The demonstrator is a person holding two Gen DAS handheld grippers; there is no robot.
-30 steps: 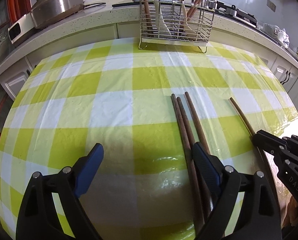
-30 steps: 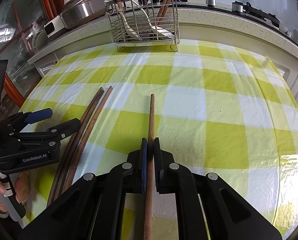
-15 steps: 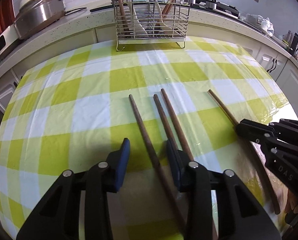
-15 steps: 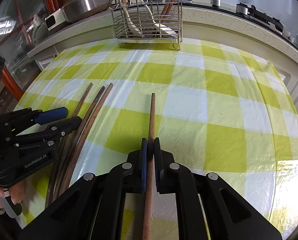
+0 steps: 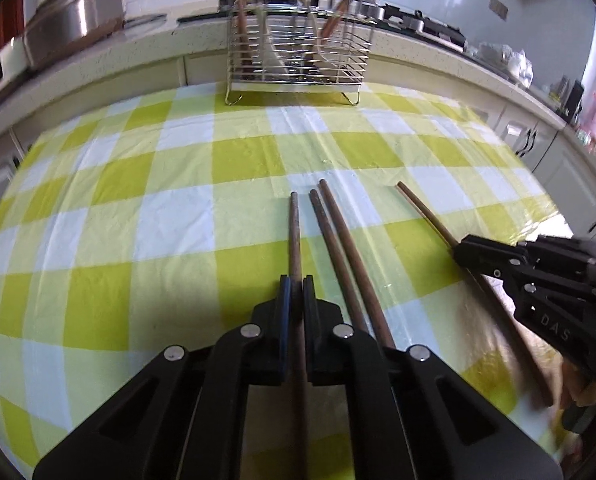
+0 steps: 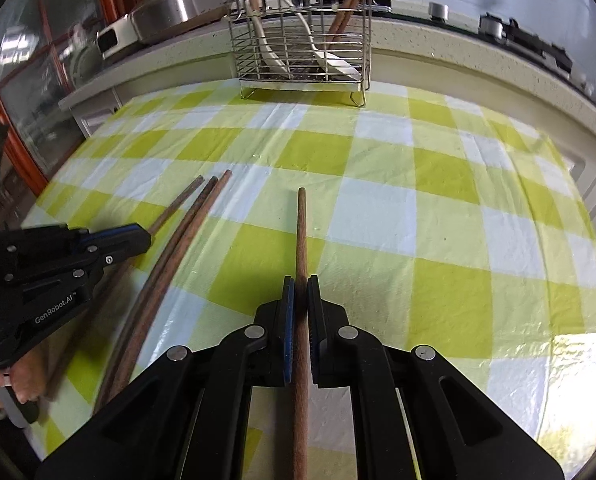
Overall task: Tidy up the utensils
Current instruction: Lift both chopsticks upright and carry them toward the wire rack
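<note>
Now both grippers are clamped on chopsticks lying on the yellow-and-white checked tablecloth (image 5: pixel 178 216). Left gripper (image 5: pixel 297 280): pads closed on the leftmost chopstick (image 5: pixel 294 232), tip pointing toward the wire utensil rack (image 5: pixel 294 40) at the far edge of the table. Right gripper (image 6: pixel 300 280): pads closed on a single chopstick (image 6: pixel 301 232) lying apart from the rest. Between the two held sticks, a loose pair of chopsticks (image 5: pixel 338 240) rests side by side on the cloth. The rack already holds white spoons and a few upright wooden sticks, though its compartments are too blurred to separate. Step in hand: grasping, apparently complete on both sides. Next move: lift each stick clear of the cloth without dragging its neighbours, carry it to the rack, tilt it upright, and lower it into the opening beside the wooden sticks.
</note>
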